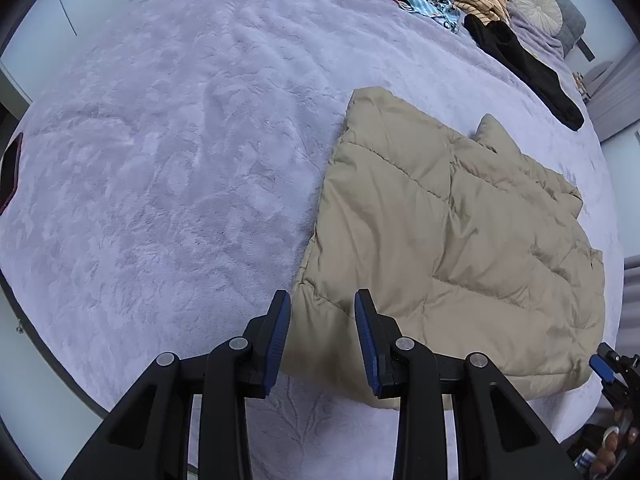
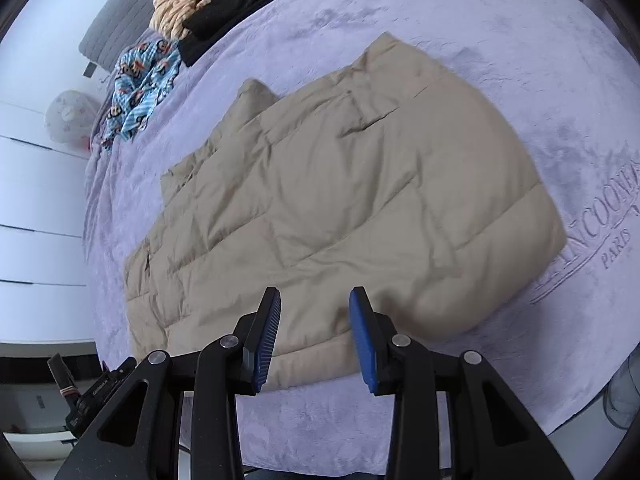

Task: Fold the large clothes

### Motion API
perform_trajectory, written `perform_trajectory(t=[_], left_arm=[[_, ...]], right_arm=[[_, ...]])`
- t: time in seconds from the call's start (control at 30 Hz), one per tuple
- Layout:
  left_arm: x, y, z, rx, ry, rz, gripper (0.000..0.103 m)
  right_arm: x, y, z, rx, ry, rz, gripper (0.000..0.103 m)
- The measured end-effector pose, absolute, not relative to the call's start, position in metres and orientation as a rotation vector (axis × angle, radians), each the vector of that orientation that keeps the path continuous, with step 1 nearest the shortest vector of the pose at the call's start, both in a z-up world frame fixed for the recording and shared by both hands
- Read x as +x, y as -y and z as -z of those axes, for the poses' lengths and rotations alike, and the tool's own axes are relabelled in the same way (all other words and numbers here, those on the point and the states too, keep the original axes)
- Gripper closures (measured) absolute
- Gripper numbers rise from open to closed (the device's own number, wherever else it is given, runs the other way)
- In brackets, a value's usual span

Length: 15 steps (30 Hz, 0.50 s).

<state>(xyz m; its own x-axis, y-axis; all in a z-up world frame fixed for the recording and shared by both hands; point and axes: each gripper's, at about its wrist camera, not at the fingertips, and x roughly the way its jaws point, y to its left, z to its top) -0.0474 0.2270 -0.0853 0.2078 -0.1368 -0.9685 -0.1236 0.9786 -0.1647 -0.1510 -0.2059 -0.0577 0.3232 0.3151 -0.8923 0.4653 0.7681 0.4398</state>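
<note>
Bed (image 1: 168, 152) fills both views, covered w/ plush lilac blanket (image 2: 500, 40), nap brushed in patches; embossed lettering near one blanket edge in rt wrist view. Lots of bare blanket on far side of jacket in lt wrist view, wide open stretch. Bed's near edge runs just below both grippers. White cabinet fronts (image 2: 36, 216) beyond bed in rt view.

Quilted beige puffer jacket (image 1: 452, 240) lies flat on bed, folded into rough rectangle, stitched in big square panels, smooth matte shell, puffy rounded corners. One long edge straight, bordering the open blanket.

Clothes pile at head end, well apart from jacket: black garment (image 1: 524, 64), long, dark; blue cartoon-print fabric (image 2: 140, 88); tan striped fleece (image 2: 184, 4). Round cream pillow (image 1: 536, 4) beside them.

Lt gripper (image 1: 322, 340): black arms, blue ribbed pads, jaws partly spread, nothing between pads. Hangs over jacket's near corner, off the fabric as far as I can tell.

Rt gripper (image 2: 315, 340): same build, jaws partly spread, nothing pinched. Sits over jacket's near long edge, jacket stretching away in front. Slight blur in this view. Rt gripper's blue tip also shows at lt view's far right edge, beside jacket's other near corner.
</note>
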Motion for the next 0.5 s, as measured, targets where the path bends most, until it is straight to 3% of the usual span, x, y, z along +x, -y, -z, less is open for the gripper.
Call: perform_trajectory(t=[0.2, 0.23, 0.27, 0.3, 0.33, 0.5], left_arm=[[-0.046, -0.225, 0.090, -0.199, -1.384, 0.032, 0.068], [-0.046, -0.225, 0.091, -0.195, -1.387, 0.033, 0.063], [-0.045, -0.225, 0.092, -0.195, -1.393, 0.036, 0.049], [-0.044, -0.226, 0.092, -0.196, -1.393, 0.030, 0.016], [-0.045, -0.227, 0.090, -0.193, -1.373, 0.018, 0.008], [-0.035, -0.228, 0.095, -0.167, -1.381, 0.058, 0.006]], right_arm=[[-0.137, 0.168, 0.077, 0.731, -1.358, 0.086, 0.063], [-0.136, 0.163, 0.081, 0.732, -1.376, 0.086, 0.063], [-0.136, 0.160, 0.083, 0.732, -1.388, 0.088, 0.063], [-0.136, 0.155, 0.086, 0.734, -1.397, 0.085, 0.063], [-0.136, 0.152, 0.087, 0.736, -1.403, 0.079, 0.063], [-0.136, 0.139, 0.091, 0.728, -1.428, 0.067, 0.063]])
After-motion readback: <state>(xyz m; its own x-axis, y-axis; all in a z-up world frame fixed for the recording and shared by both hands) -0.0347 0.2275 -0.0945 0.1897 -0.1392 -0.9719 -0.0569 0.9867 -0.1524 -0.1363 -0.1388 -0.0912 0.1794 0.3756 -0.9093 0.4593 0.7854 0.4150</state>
